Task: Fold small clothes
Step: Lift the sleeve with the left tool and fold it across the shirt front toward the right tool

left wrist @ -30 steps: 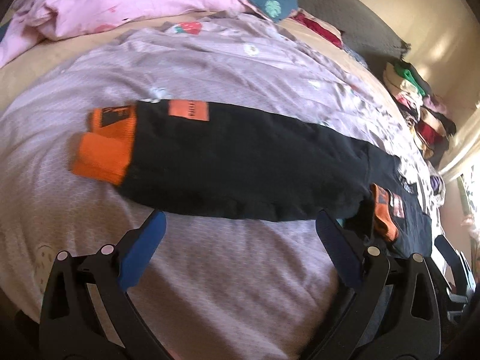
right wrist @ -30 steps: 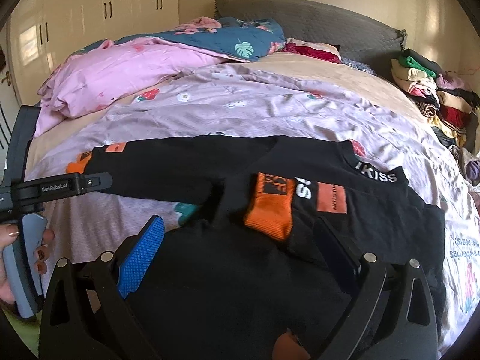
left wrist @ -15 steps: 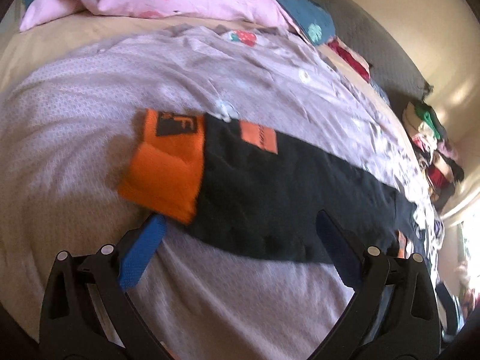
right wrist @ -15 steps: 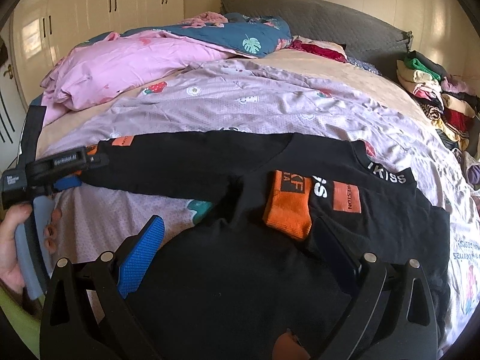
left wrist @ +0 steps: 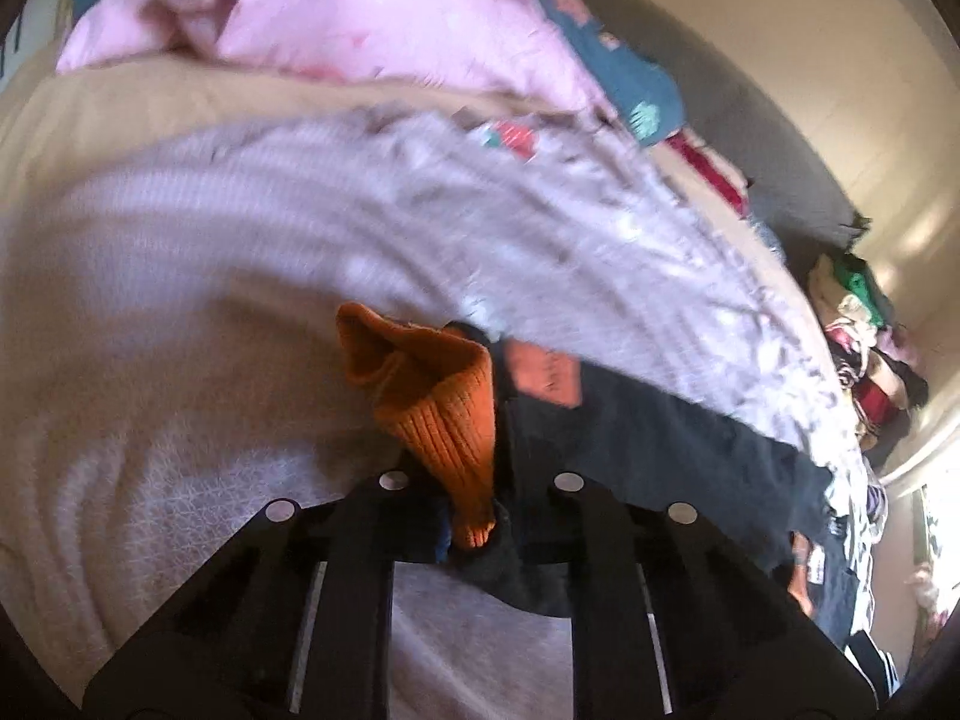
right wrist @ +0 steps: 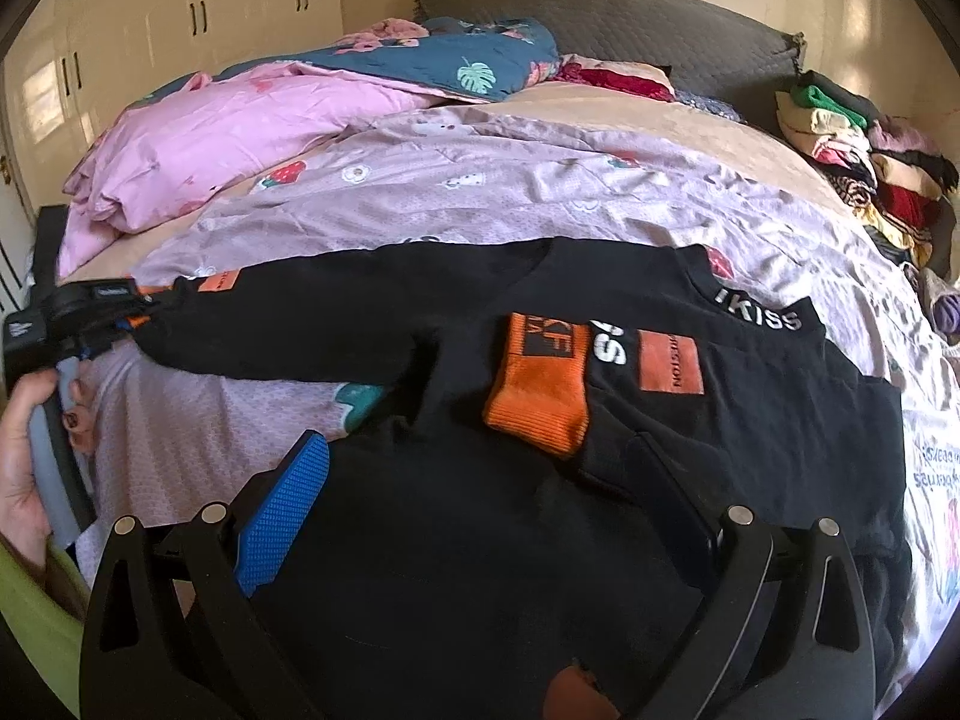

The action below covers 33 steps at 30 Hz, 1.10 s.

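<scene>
A small black sweatshirt (right wrist: 690, 420) with orange cuffs and patches lies spread on the lilac bedsheet (right wrist: 480, 192). One sleeve is folded across the chest, its orange cuff (right wrist: 534, 408) on the body. The other sleeve (right wrist: 312, 324) stretches left. My left gripper (left wrist: 480, 531) is shut on that sleeve's orange cuff (left wrist: 438, 408) and lifts it a little off the sheet; it also shows in the right wrist view (right wrist: 108, 318). My right gripper (right wrist: 480, 498) is open and hovers over the sweatshirt's lower body, touching nothing.
A pink duvet (right wrist: 210, 138) and a blue leaf-print quilt (right wrist: 456, 60) lie at the head of the bed. A stack of folded clothes (right wrist: 858, 162) sits at the right edge. White wardrobes (right wrist: 150, 36) stand behind on the left.
My left gripper moved in along the outstretched sleeve to its end and closed on the orange cuff, which is now bunched and raised. My right gripper stayed open over the body.
</scene>
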Each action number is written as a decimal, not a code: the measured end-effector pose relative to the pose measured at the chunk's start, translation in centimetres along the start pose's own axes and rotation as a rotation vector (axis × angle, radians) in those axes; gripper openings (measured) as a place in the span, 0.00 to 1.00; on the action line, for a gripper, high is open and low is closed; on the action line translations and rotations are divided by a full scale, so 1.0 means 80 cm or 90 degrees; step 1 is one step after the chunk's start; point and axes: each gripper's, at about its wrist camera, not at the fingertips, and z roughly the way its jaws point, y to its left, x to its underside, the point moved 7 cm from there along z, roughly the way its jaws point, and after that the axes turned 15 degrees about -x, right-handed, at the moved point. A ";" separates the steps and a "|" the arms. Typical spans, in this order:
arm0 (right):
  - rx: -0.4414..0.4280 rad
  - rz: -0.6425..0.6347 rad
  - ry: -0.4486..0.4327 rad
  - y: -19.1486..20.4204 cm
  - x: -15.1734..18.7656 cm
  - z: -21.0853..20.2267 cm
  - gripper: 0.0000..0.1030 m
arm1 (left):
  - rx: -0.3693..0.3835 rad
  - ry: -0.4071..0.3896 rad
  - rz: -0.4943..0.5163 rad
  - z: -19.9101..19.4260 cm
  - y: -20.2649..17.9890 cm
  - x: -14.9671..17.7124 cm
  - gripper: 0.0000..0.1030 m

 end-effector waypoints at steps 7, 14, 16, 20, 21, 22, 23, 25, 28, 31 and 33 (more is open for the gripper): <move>0.005 0.035 -0.023 -0.025 0.006 -0.025 0.96 | 0.057 -0.040 0.034 -0.050 -0.048 -0.018 0.05; 0.015 0.075 -0.054 -0.059 0.012 -0.058 0.96 | 0.100 -0.067 0.074 -0.094 -0.106 -0.027 0.04; 0.017 0.087 -0.063 -0.069 0.015 -0.068 0.96 | 0.111 -0.071 0.086 -0.104 -0.123 -0.027 0.04; 0.018 0.109 -0.079 -0.086 0.022 -0.084 0.96 | 0.128 -0.076 0.110 -0.121 -0.153 -0.023 0.04; 0.019 0.116 -0.083 -0.091 0.024 -0.088 0.96 | 0.133 -0.078 0.115 -0.126 -0.161 -0.023 0.04; 0.019 0.121 -0.085 -0.095 0.026 -0.091 0.96 | 0.135 -0.081 0.120 -0.130 -0.166 -0.023 0.04; 0.020 0.127 -0.087 -0.100 0.029 -0.094 0.96 | 0.137 -0.086 0.128 -0.135 -0.175 -0.024 0.04; 0.022 0.138 -0.091 -0.109 0.034 -0.101 0.96 | 0.144 -0.096 0.142 -0.148 -0.192 -0.023 0.04; 0.021 0.155 -0.103 -0.121 0.037 -0.109 0.96 | 0.155 -0.102 0.159 -0.161 -0.215 -0.020 0.04; 0.023 0.166 -0.116 -0.131 0.040 -0.120 0.96 | 0.163 -0.107 0.174 -0.170 -0.235 -0.015 0.04; 0.024 0.170 -0.120 -0.137 0.041 -0.124 0.96 | 0.172 -0.109 0.184 -0.177 -0.249 -0.011 0.04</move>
